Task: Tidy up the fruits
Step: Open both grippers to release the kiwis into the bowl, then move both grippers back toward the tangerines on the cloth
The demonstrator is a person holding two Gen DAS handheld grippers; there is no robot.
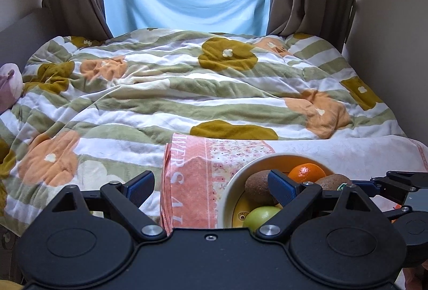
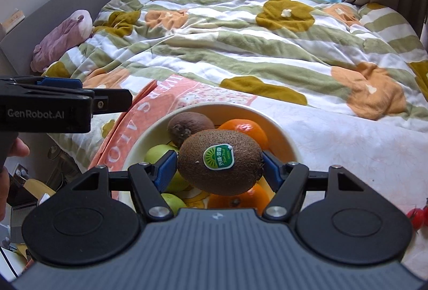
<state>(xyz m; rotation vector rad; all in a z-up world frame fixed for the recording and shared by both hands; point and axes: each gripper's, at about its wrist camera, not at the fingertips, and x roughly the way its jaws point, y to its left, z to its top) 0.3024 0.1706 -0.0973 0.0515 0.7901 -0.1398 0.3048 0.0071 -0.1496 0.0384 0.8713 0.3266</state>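
Placing step judged in hand. Stickered kiwi is clamped by right gripper above cream bowl, with second kiwi at 11 o'clock. Left gripper is held released, nothing grasped. Next: lowering, then release.

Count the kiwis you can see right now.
2. One stickered kiwi is gripped by the right gripper above the bowl; another kiwi lies at the bowl's far left side. More may hide beneath the other fruit.
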